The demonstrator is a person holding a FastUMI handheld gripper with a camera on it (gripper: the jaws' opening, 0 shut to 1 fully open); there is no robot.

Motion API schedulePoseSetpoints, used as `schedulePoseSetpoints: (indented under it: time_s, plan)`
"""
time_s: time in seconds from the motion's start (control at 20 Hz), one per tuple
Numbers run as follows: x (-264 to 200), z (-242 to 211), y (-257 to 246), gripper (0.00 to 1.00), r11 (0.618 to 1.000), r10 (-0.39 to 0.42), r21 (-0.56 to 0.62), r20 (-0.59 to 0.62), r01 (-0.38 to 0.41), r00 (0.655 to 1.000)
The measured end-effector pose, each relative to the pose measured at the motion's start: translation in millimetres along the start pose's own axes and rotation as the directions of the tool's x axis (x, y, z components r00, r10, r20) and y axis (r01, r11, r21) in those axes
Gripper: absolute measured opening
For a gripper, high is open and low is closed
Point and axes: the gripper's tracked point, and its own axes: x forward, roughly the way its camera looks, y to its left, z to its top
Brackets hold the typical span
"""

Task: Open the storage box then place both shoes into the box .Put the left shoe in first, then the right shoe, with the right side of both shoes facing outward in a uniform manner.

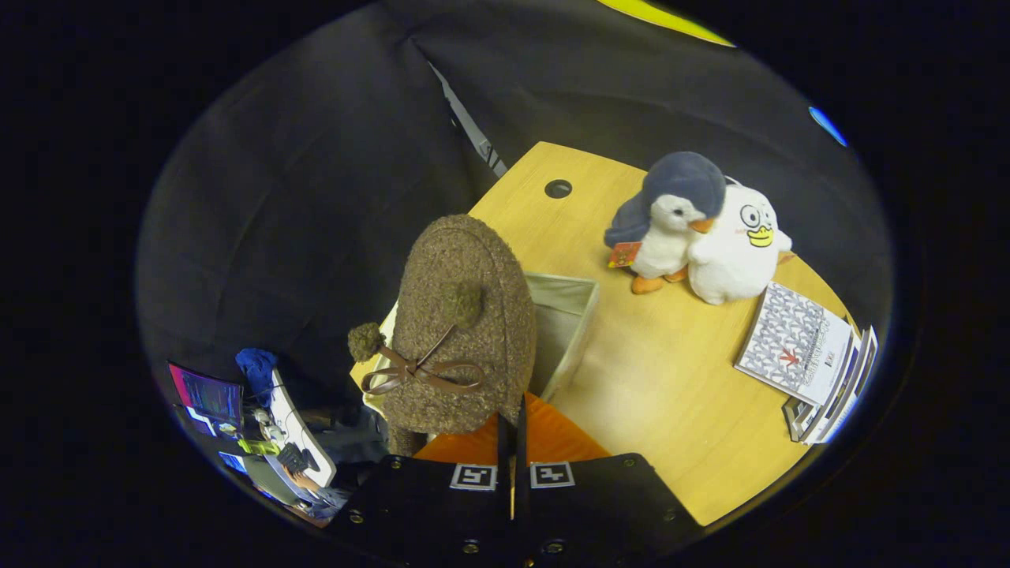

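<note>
Off the table's left edge, past the dark cloth wall, I can make out a cluttered desk (pixel 272 442) with a screen and a blue bundle, well apart from the work. Moving right, the brown fuzzy slipper (pixel 465 331) hangs toe-up just ahead of my tongs (pixel 511 454), a thin brown bow with two pompoms across its upper. The fingers stand almost together with only a sliver of gap, and the slipper's heel end sits right at their tips, so I judge they are pinching a thin edge of it, though the contact itself is hidden from me. The slipper looks light, soft and floppy, with a boucle surface that should not slip; I would hold it by the heel rim or collar, where the fabric is doubled, never by the bow. Behind and just right of it sits the open storage box (pixel 572 323), pale fabric walls, orange flap (pixel 544 442) lying toward me; the walls look limp, so a careless lowering could fold one inward. I cannot tell which shoe this is. Further right on the wooden table (pixel 671 379) stand a plush penguin (pixel 671 217) touching a white plush duck (pixel 742 244), then a stack of booklets (pixel 813 355) near the edge.
</note>
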Motion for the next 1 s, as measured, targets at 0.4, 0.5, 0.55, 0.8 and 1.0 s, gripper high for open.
schedulePoseSetpoints:
  time_s: [0.4,0.5,0.55,0.8,1.0]
  plan:
    - [50.3,5.1,13.4,0.02,0.999,-0.03,-0.025,-0.074,0.028,0.997]
    - [63.0,3.4,12.8,0.02,0.999,-0.044,-0.036,-0.092,0.041,0.995]
    - [68.3,1.1,11.8,0.02,0.998,-0.053,-0.048,-0.108,0.048,0.993]
    - [94.0,-2.9,13.4,0.02,0.995,-0.091,-0.061,-0.147,0.083,0.985]
    - [109.5,-6.8,15.0,0.02,0.992,-0.108,-0.075,-0.164,0.097,0.981]
